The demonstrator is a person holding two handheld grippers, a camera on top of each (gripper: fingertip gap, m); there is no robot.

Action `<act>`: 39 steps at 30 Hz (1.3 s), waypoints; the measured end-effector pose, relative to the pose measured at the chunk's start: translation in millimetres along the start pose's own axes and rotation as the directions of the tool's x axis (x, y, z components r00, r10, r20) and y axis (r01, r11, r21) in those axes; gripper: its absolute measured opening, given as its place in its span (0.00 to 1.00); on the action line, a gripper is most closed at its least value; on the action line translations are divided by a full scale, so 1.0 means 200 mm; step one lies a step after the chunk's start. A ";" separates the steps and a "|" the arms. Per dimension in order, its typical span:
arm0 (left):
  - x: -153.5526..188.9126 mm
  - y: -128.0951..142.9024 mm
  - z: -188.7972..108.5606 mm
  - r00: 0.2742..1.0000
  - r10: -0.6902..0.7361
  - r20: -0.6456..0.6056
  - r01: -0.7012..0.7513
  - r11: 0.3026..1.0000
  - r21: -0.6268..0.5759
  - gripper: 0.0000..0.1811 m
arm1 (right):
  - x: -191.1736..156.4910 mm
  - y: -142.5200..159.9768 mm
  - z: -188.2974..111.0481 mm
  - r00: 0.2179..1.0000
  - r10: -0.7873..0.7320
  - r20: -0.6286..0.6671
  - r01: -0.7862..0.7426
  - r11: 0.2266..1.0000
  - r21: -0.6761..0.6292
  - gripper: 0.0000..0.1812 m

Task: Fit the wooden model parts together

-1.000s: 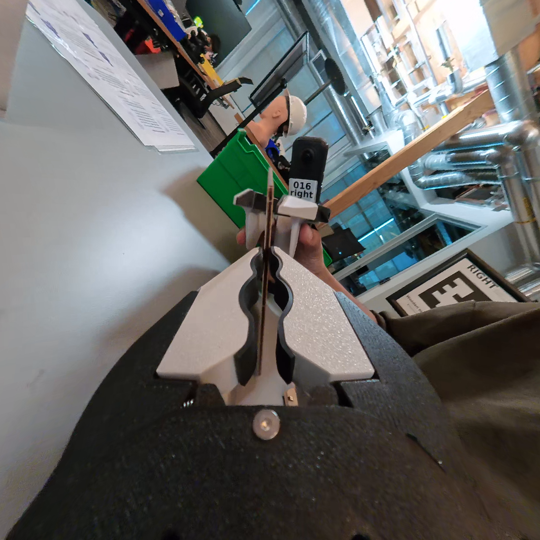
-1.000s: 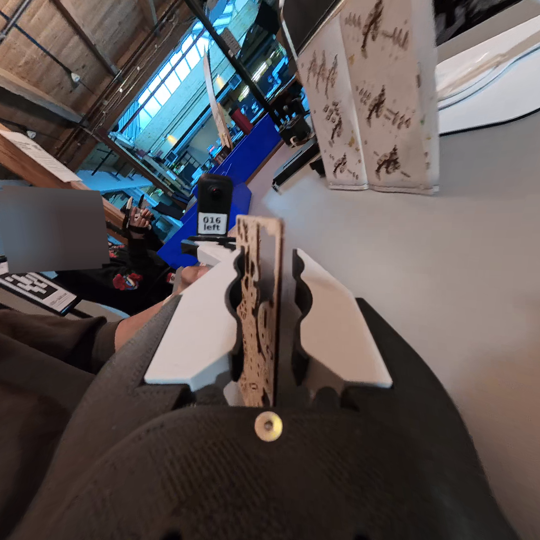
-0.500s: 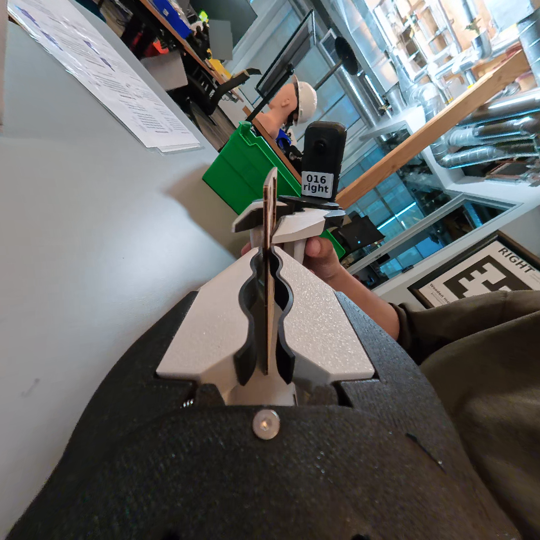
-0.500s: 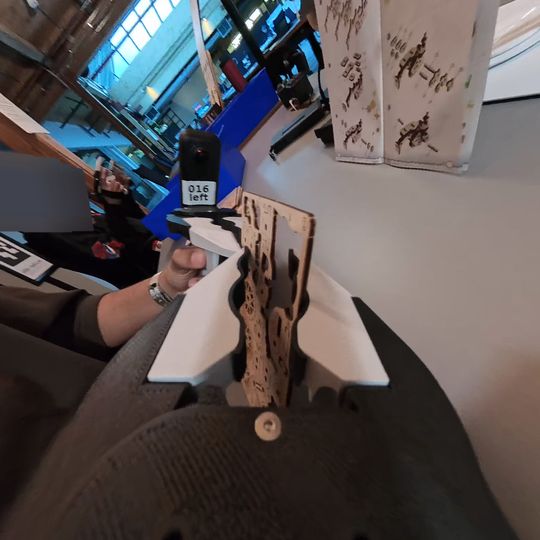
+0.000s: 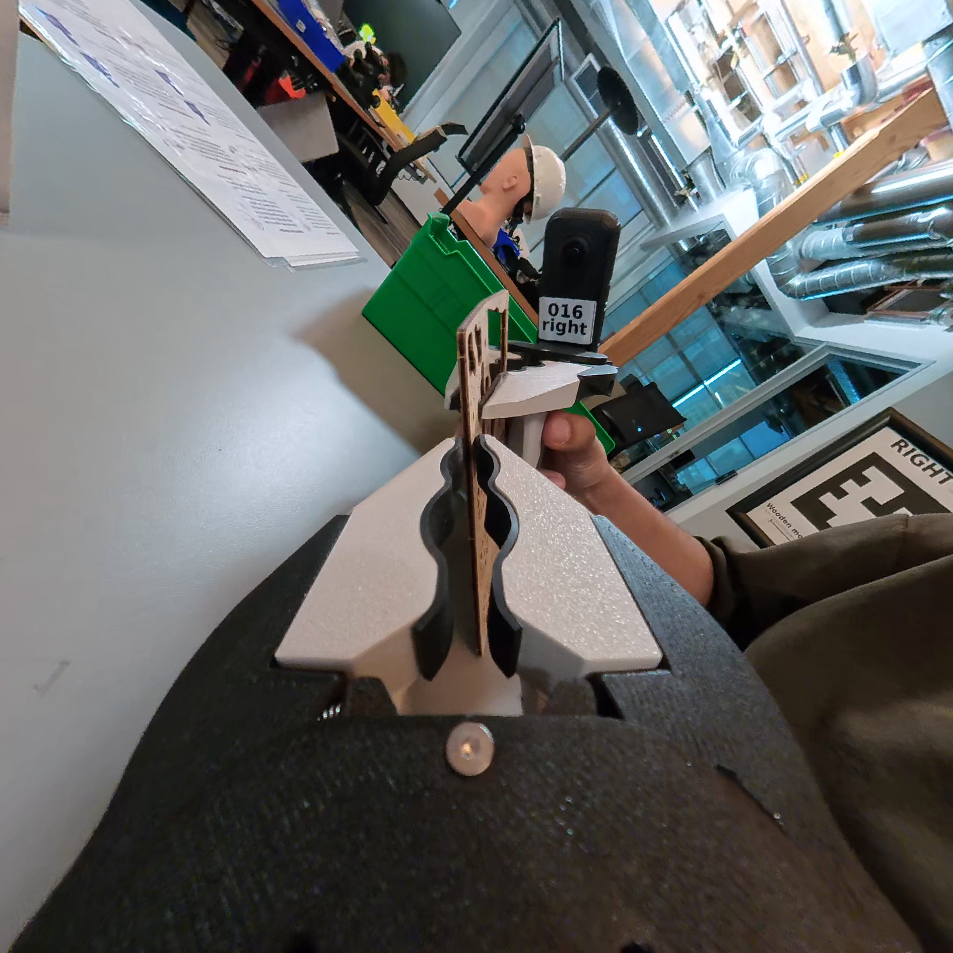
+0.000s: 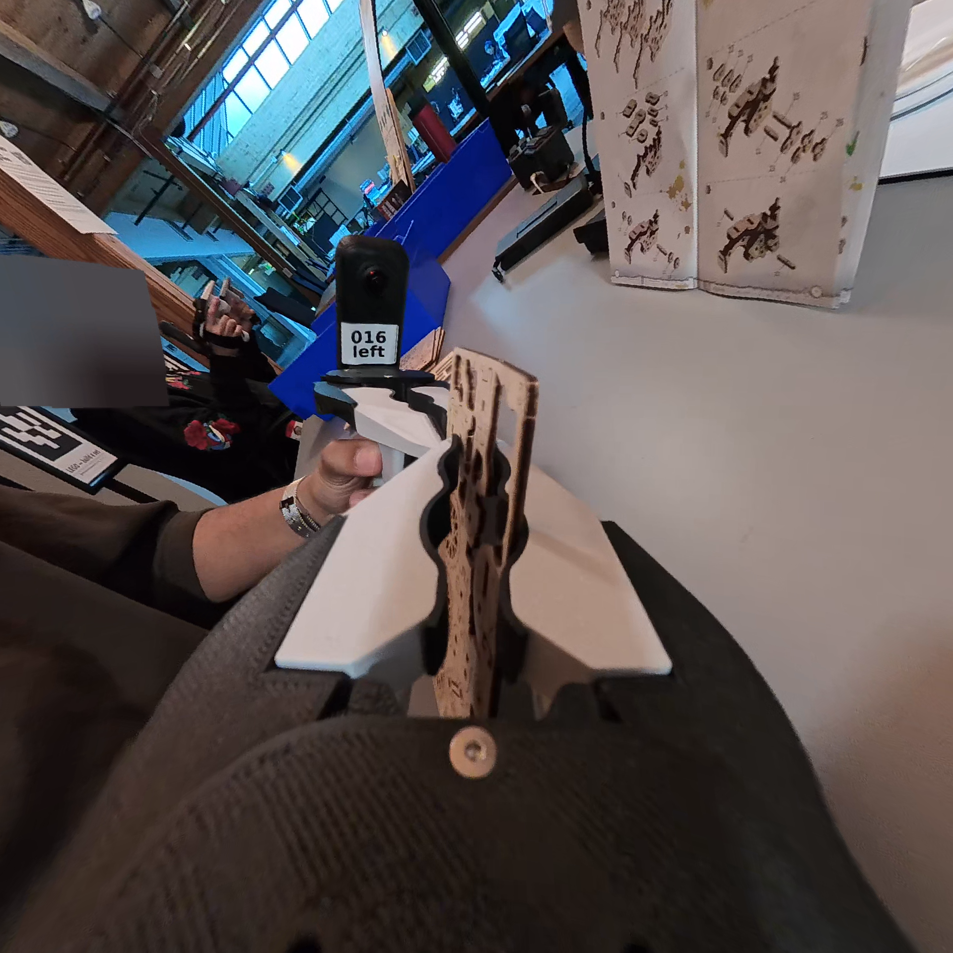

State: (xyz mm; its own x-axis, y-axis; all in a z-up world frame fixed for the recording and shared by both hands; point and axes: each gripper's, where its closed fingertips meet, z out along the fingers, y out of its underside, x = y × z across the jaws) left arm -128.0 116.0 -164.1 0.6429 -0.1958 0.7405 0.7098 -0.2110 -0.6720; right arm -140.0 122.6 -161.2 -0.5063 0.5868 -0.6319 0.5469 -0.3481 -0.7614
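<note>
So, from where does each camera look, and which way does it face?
Left wrist view: sits on the left tongs, faces along them at the wooden sheet, right tongs and hand.
Right wrist view: sits on the right tongs, faces the left tongs and hand.
Shared: one wooden sheet, clamped by both.

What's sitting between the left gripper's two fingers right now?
A thin wooden sheet of laser-cut parts stands edge-on between the left gripper's fingers in the left wrist view, its far end held by the right gripper.
</note>
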 end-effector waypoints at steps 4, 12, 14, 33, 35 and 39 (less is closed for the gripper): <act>0.00 0.01 0.00 1.000 0.011 0.006 -0.011 1.000 0.000 0.00 | 0.00 0.00 0.00 1.000 -0.017 -0.013 0.017 1.000 -0.010 0.05; -0.01 0.01 0.00 1.000 -0.003 0.026 0.002 1.000 0.009 0.01 | 0.01 0.01 0.00 0.989 -0.113 -0.092 0.110 0.993 -0.040 0.06; -0.01 0.01 0.00 1.000 -0.002 0.025 0.002 1.000 0.012 0.01 | 0.01 0.00 0.00 0.985 -0.135 -0.104 0.131 0.990 -0.049 0.06; 0.03 -0.03 0.01 0.996 -0.069 -0.061 0.073 0.996 0.059 0.06 | -0.04 -0.02 0.00 0.999 0.017 0.027 -0.018 1.000 0.018 0.01; 0.02 -0.04 0.00 0.994 -0.084 -0.065 0.088 0.994 0.067 0.11 | -0.05 -0.01 0.01 0.998 0.031 0.045 -0.032 0.999 0.004 0.00; 0.00 -0.05 -0.01 0.998 -0.061 -0.021 0.062 0.995 0.072 0.13 | -0.07 0.00 0.02 0.998 0.024 0.056 -0.024 1.000 -0.001 0.00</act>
State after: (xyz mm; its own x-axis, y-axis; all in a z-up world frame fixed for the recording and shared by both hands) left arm -135.9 116.9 -157.5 0.5923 -0.2022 0.7799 0.7674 -0.1533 -0.6226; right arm -135.6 110.5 -152.4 -0.5295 0.5369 -0.6568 0.5596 -0.3608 -0.7461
